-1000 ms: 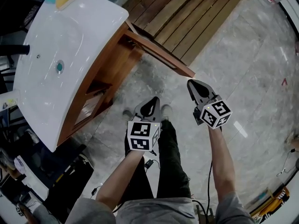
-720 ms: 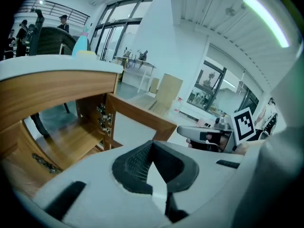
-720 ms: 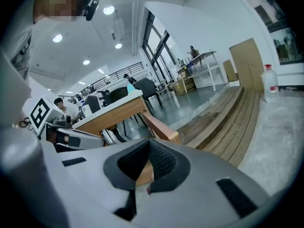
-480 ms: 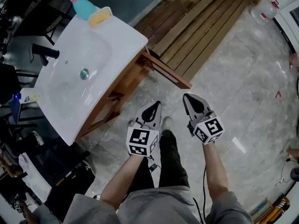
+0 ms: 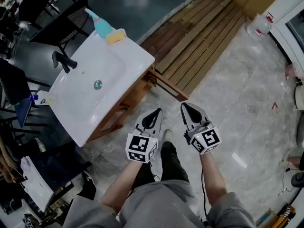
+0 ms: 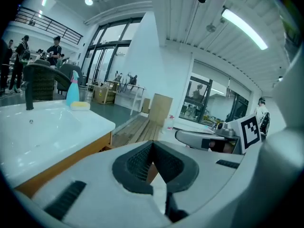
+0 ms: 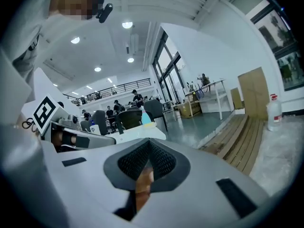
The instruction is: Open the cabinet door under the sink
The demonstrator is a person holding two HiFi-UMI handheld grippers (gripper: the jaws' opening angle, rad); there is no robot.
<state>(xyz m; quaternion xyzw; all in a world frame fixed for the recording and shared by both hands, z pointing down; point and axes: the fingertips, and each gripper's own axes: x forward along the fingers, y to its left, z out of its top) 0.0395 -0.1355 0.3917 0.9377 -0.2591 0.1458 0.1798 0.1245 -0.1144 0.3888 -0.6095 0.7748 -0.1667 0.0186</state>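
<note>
In the head view, the white ceramic sink (image 5: 90, 96) sits on its wooden cabinet, and the brown wooden cabinet door (image 5: 170, 87) stands swung out from the front corner nearest the planked floor, so I judge the opening done. My left gripper (image 5: 154, 115) and right gripper (image 5: 186, 109) hang well apart from it, above the person's legs. In the left gripper view the jaws meet on nothing, with the sink's edge at the left. In the right gripper view the jaws are likewise pressed together, empty. From here I'd back away level, clear of the door's free edge.
</note>
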